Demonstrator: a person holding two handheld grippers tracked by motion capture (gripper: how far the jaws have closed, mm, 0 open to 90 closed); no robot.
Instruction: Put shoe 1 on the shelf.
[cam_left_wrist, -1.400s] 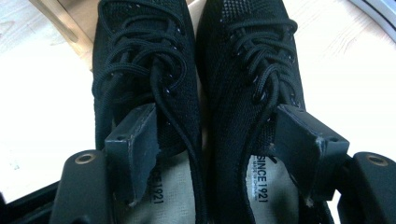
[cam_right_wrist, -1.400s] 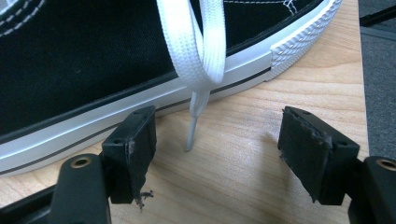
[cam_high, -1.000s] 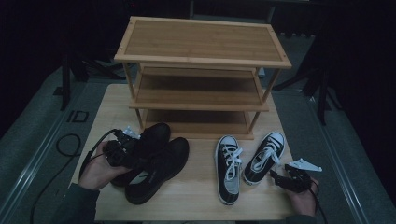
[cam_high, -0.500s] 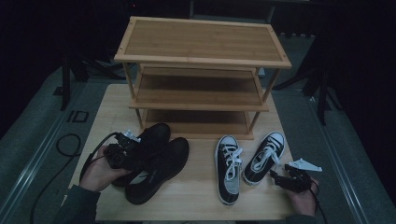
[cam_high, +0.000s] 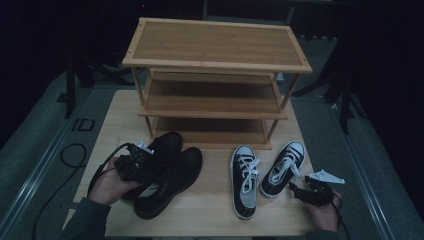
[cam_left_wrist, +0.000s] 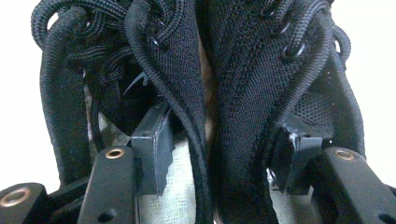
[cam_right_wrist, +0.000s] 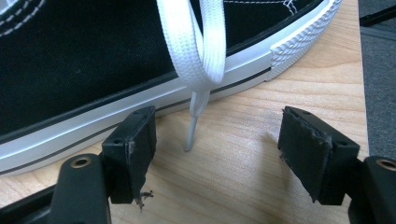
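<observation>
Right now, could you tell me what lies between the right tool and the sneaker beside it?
In the right gripper view, only bare table and the hanging white lace tip separate the right tool from the sneaker.

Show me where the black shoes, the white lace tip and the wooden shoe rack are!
black shoes (cam_high: 172, 175): high view, on the upper of the nearer shoe.
white lace tip (cam_right_wrist: 190, 135): right gripper view, on the hanging stiff end.
wooden shoe rack (cam_high: 215, 42): high view, on its top shelf.
</observation>
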